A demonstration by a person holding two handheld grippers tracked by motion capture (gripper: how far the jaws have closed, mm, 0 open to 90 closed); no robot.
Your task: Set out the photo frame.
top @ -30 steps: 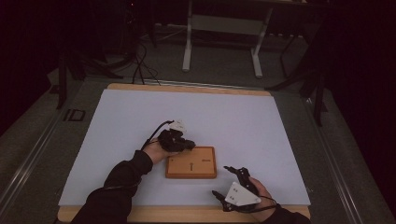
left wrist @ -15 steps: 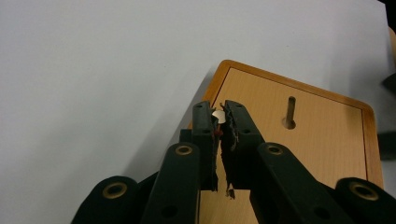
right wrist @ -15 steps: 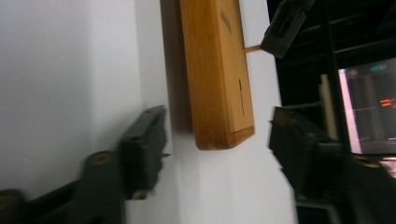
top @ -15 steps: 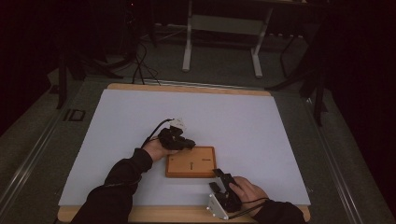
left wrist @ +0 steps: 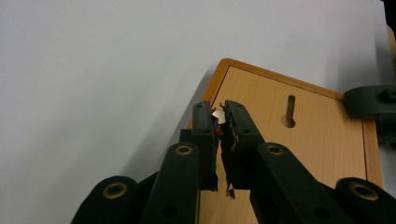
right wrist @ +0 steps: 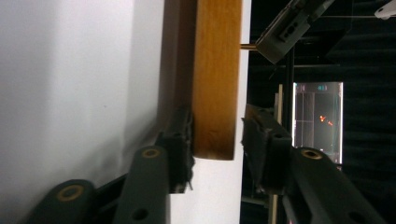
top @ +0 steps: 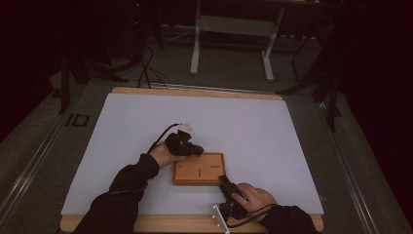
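Right gripper point(top: 227, 184) has dropped to the wooden block's point(top: 198, 168) near corner, jaws closing around its edge; one pad perhaps not touching. Left gripper point(left wrist: 219, 116) pinches a small coin-like disc point(left wrist: 217, 115) above the block on the white desk point(top: 243, 126).

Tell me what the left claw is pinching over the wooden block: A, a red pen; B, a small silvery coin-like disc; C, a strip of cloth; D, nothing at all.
B: in the left gripper view, the left claw is shut on a small silvery disc that peeks out between its tips, just above the corner of the wooden block.
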